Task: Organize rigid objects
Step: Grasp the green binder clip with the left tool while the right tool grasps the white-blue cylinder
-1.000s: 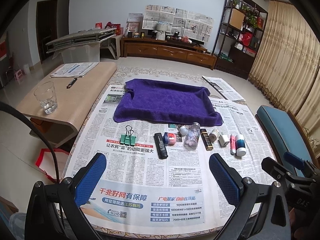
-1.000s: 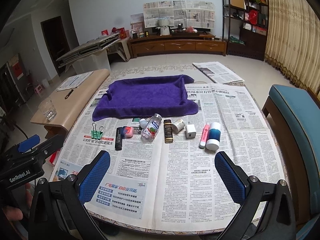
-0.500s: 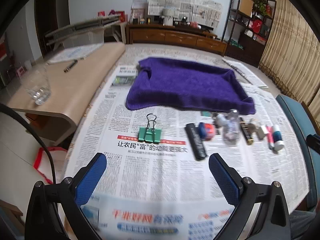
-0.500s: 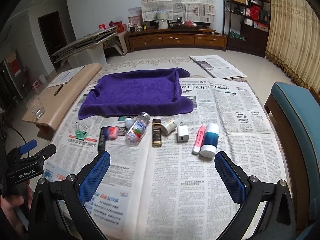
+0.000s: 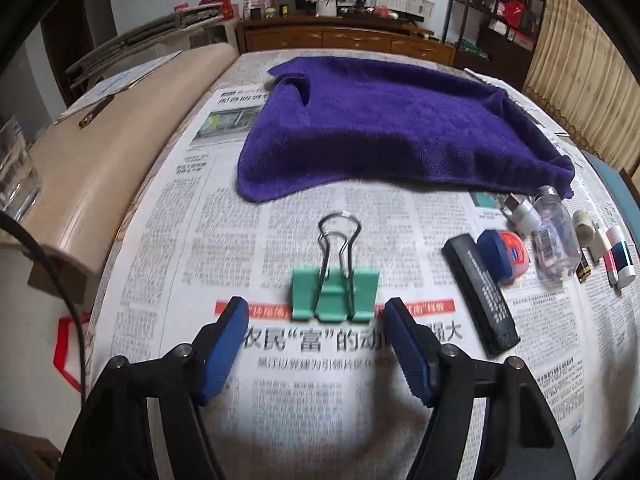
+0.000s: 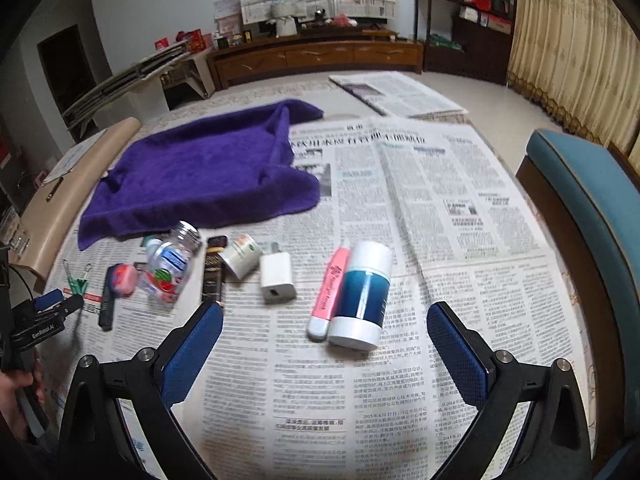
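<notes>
Counting one green binder clip (image 5: 334, 294), one purple towel (image 5: 392, 128), two grippers.

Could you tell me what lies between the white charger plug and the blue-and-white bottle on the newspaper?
In the right wrist view, a pink highlighter lies between the white charger plug and the blue-and-white bottle, resting right against the bottle's side.

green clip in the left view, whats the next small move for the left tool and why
Probably ease the left tool forward and down a little, then close. The green clip lies flat on the newspaper, centred just ahead of the blue pads, which have just been closing but do not touch it. Its body is not yet between them, so closing now would likely miss.
</notes>
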Tool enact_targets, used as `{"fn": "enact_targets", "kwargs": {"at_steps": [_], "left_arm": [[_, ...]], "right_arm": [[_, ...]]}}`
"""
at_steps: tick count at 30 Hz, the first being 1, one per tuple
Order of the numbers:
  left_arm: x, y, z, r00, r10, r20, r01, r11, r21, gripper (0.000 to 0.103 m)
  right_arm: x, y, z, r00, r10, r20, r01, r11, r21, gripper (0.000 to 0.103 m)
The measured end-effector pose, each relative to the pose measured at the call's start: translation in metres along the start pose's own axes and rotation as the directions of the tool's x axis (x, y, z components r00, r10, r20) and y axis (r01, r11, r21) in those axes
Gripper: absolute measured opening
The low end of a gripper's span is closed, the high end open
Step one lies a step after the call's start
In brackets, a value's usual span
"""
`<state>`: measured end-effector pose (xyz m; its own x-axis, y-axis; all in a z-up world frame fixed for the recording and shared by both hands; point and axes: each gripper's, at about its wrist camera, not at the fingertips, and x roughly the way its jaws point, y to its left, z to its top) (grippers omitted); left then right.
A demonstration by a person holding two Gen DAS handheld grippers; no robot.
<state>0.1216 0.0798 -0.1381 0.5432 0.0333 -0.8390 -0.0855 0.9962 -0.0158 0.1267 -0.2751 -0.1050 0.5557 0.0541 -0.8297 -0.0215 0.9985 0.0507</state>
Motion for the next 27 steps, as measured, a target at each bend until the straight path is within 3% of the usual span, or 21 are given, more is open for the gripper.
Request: {"fn": "enact_targets", "kwargs": {"at_steps": [5,10,12,18,22,24,27], "left_arm": [[0.005,-0.006,0.007,1.000,0.002,0.020,-0.002,1.000,0.015,0.067],[0.008,-0.006,0.014,0.999,0.001,0.036,-0.002,1.000,0.018,0.046],[0.007,-0.003,0.015,0.999,0.001,0.040,-0.002,1.000,0.008,0.043],[0.009,0.000,0.014,0.998,0.005,0.060,-0.005,1.000,0.000,0.039],[0.009,0.002,0.014,0.998,-0.004,0.066,0.004,1.000,-0.006,0.039],[0.009,0.001,0.013,0.998,-0.005,0.067,0.006,1.000,-0.005,0.039],[0.009,0.001,0.013,0.997,0.004,0.073,-0.004,1.000,0.004,0.039]], "right_arm": [[0.016,-0.005,-0.001,1.000,-0.024,-0.008,0.024,1.000,0.012,0.099],[0.030,-0.011,0.002,0.995,-0.097,-0.012,0.097,0.995,0.013,0.099],[0.032,-0.017,0.003,0.995,-0.098,-0.006,0.098,0.994,0.038,0.086],[0.056,-0.027,0.008,0.993,-0.091,-0.076,0.096,0.994,0.059,0.077],[0.057,-0.028,0.007,0.992,-0.117,-0.048,0.120,0.991,0.058,0.073],[0.058,-0.031,0.007,0.990,-0.124,-0.062,0.128,0.990,0.063,0.060],[0.063,-0.034,0.004,0.988,-0.122,-0.097,0.128,0.990,0.066,0.048]]}}
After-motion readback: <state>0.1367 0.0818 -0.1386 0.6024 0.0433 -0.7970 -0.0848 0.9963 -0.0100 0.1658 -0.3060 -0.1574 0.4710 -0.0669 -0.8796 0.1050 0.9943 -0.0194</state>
